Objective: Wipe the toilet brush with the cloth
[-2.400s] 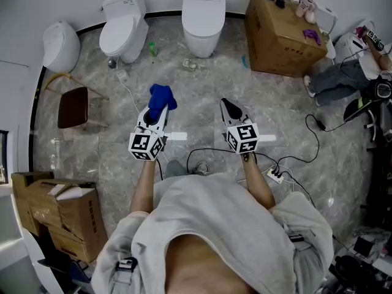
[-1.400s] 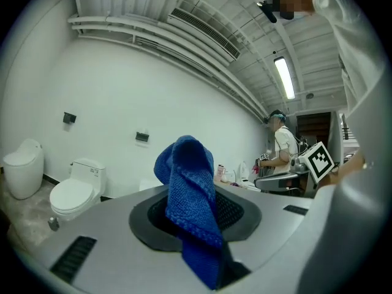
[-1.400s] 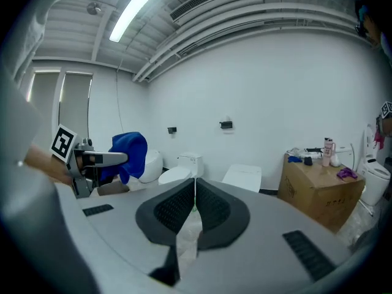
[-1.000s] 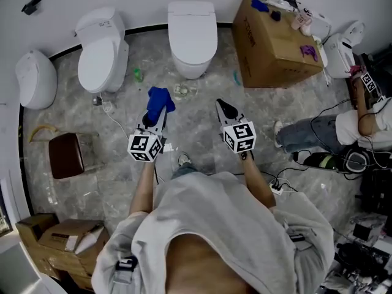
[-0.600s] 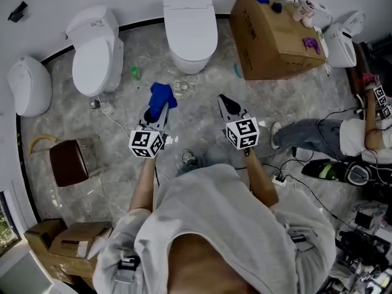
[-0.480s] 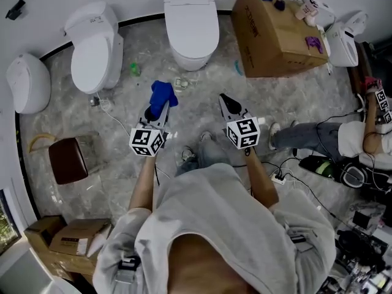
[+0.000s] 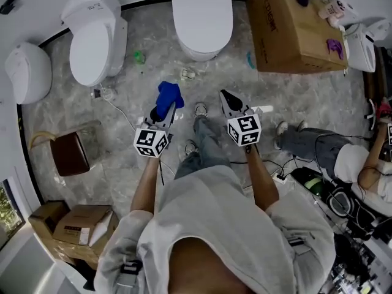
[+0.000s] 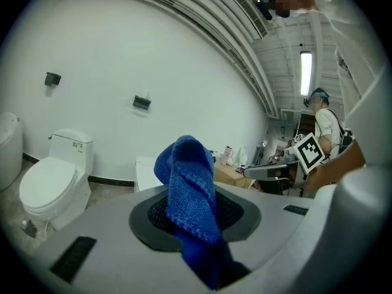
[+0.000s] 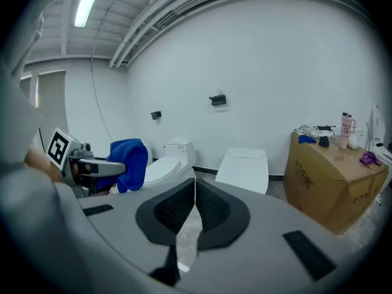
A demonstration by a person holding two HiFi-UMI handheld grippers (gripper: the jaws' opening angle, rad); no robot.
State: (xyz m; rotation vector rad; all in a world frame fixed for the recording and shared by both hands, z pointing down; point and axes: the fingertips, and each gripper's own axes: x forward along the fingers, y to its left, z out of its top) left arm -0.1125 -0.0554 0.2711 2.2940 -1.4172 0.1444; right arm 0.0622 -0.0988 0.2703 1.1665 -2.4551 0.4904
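My left gripper (image 7: pixel 167 107) is shut on a blue cloth (image 7: pixel 167 95) that bunches up above its jaws; in the left gripper view the blue cloth (image 8: pixel 190 188) stands between the pads. My right gripper (image 7: pixel 227 98) is held level beside it, jaws shut with nothing between them (image 9: pixel 194 188). The right gripper view also catches the left gripper (image 9: pixel 92 164) and the cloth (image 9: pixel 128 155). Both grippers hang in the air above the marbled floor (image 7: pixel 153 72), short of the middle toilet (image 7: pixel 202 17). I cannot make out a toilet brush in any view.
A second toilet (image 7: pixel 95 35) and a third white fixture (image 7: pixel 24 72) stand at the left. A large cardboard box (image 7: pixel 294 32) with small items on top is at the right. A brown stool (image 7: pixel 70 154), a seated person's legs (image 7: pixel 312 143), floor cables (image 7: pixel 288 176) and small litter (image 7: pixel 187 74) lie around.
The person has walked forward, so the toilets and the box are nearer and higher in view. Both grippers keep the same pose, with the cloth still held in the left one.
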